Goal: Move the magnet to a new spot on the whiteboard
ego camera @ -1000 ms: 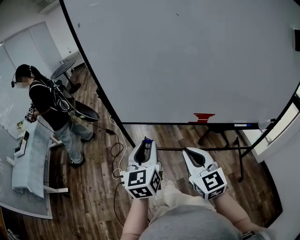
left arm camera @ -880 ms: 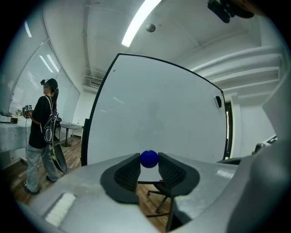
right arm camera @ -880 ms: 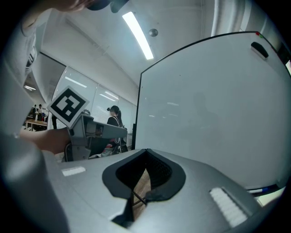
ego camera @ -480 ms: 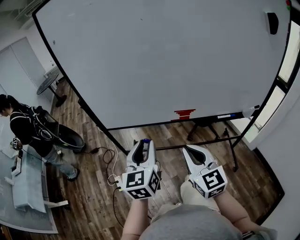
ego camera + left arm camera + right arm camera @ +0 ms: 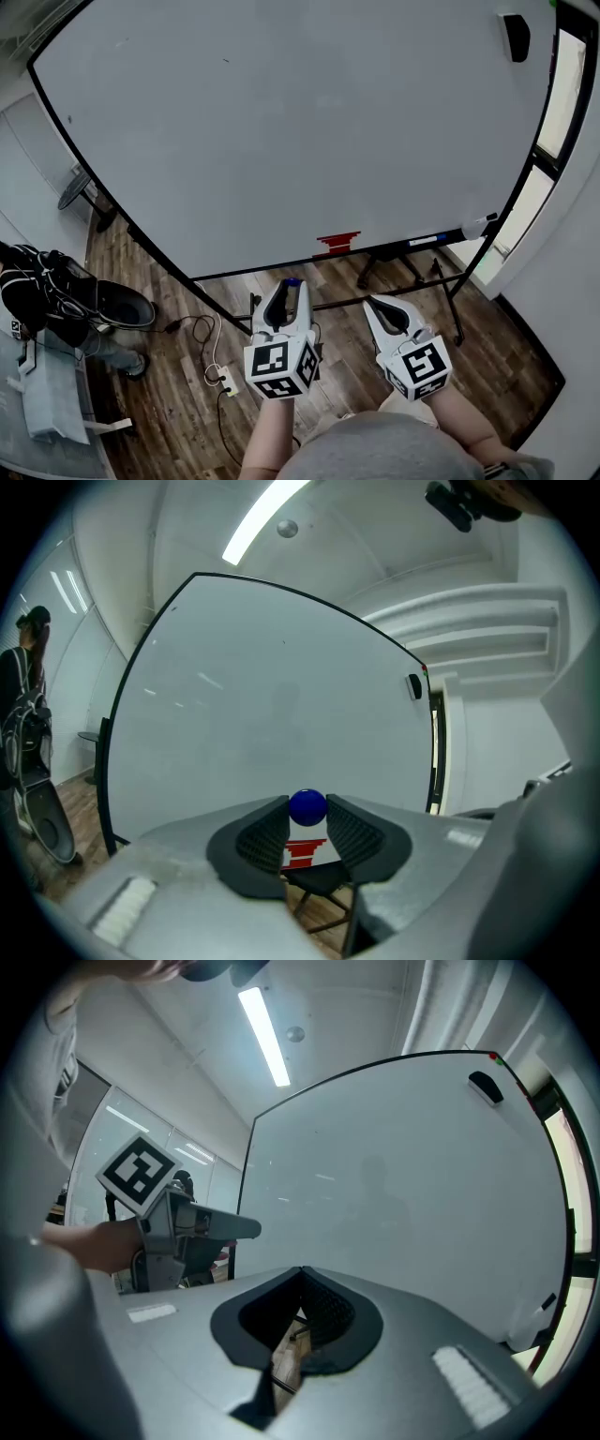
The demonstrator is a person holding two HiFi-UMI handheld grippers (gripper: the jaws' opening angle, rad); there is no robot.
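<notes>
A small blue ball magnet (image 5: 307, 805) sits pinched between the tips of my left gripper (image 5: 307, 810), which is shut on it. In the head view the magnet (image 5: 293, 280) shows as a blue dot at the tip of the left gripper (image 5: 291, 285), held in the air below and in front of the big whiteboard (image 5: 281, 122). My right gripper (image 5: 374, 302) hangs beside it to the right, jaws closed together with nothing between them (image 5: 301, 1272). Both point toward the whiteboard (image 5: 281, 714), apart from it.
A red object (image 5: 337, 243) and a marker (image 5: 427, 240) lie on the board's tray; a black eraser (image 5: 515, 36) sticks at its top right. A person (image 5: 33, 300) stands at the far left. A cable and power strip (image 5: 225, 380) lie on the wood floor.
The head view has swung so the whiteboard fills more of the frame and the person has slid toward the lower left. Both grippers keep their places and the magnet stays gripped.
</notes>
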